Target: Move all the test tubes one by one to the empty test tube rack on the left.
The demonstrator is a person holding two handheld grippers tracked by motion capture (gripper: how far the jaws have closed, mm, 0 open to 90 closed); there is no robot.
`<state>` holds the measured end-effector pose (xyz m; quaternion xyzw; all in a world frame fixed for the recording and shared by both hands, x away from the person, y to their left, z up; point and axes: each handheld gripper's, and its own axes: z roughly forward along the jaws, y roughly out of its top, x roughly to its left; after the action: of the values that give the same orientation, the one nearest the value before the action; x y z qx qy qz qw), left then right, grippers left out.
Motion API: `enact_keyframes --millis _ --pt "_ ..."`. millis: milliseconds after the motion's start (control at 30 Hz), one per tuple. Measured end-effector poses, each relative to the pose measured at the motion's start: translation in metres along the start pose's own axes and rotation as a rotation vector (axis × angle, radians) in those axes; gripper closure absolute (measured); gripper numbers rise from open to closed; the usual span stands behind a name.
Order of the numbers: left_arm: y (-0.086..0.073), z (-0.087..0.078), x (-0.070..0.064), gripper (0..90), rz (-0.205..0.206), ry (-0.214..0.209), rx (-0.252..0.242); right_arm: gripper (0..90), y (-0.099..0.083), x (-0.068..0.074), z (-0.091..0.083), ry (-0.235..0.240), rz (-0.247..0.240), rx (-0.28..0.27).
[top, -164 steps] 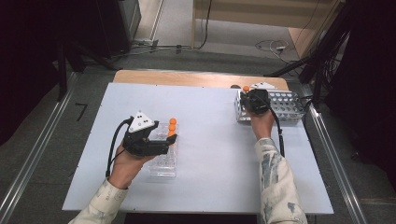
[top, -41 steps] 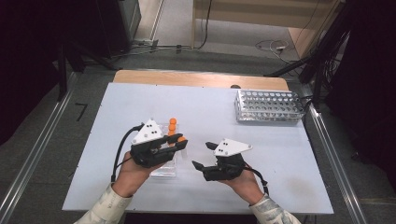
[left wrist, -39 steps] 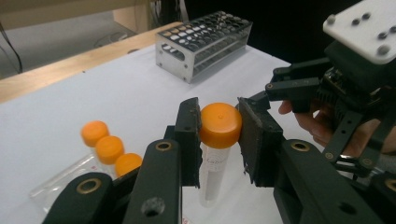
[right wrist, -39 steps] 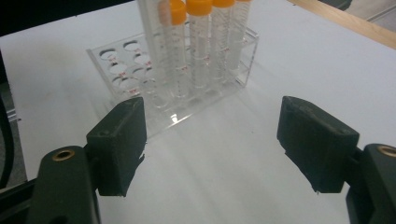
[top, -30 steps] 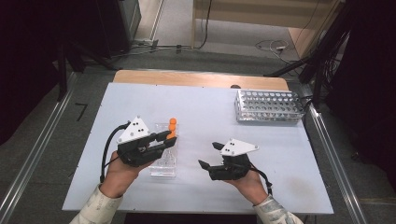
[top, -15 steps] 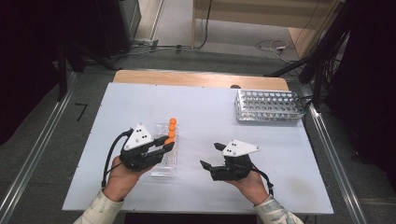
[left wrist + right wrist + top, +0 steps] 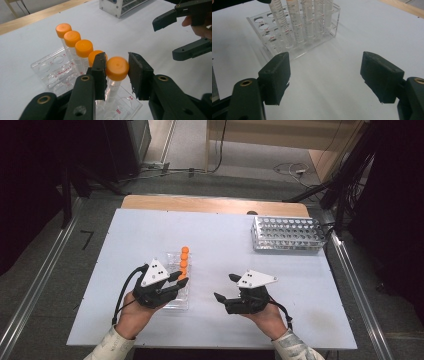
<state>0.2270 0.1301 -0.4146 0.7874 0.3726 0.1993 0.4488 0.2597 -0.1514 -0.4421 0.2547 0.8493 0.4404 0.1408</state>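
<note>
A clear plastic rack (image 7: 171, 260) (image 7: 50, 70) (image 7: 317, 45) lies on the white table (image 7: 225, 240) with a row of orange-capped tubes (image 7: 184, 257) (image 7: 75, 37) (image 7: 307, 22) standing in it. My left gripper (image 7: 181, 279) (image 7: 117, 72) is shut on the orange cap of the nearest tube (image 7: 117, 68), whose lower end stands in a rack hole at the row's near end. My right gripper (image 7: 224, 287) (image 7: 324, 77) hovers open and empty just right of the rack, also seen from the left gripper view (image 7: 163, 40).
A larger metal-framed tube rack (image 7: 287, 234) (image 7: 120, 6) sits at the table's far right. A wooden strip (image 7: 215, 205) borders the far edge. Open table surface lies between the two racks.
The right gripper came back from the far rack to the near middle. The left gripper moved down over the clear rack with the tube, which now stands in the row.
</note>
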Motion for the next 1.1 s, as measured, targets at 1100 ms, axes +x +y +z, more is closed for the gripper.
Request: enact_keyframes --millis 1100 --pt "-0.016 -0.012 0.025 32.0 -0.147 0.081 -0.069 22.5 -0.006 -0.02 -0.014 -0.081 0.079 -0.031"
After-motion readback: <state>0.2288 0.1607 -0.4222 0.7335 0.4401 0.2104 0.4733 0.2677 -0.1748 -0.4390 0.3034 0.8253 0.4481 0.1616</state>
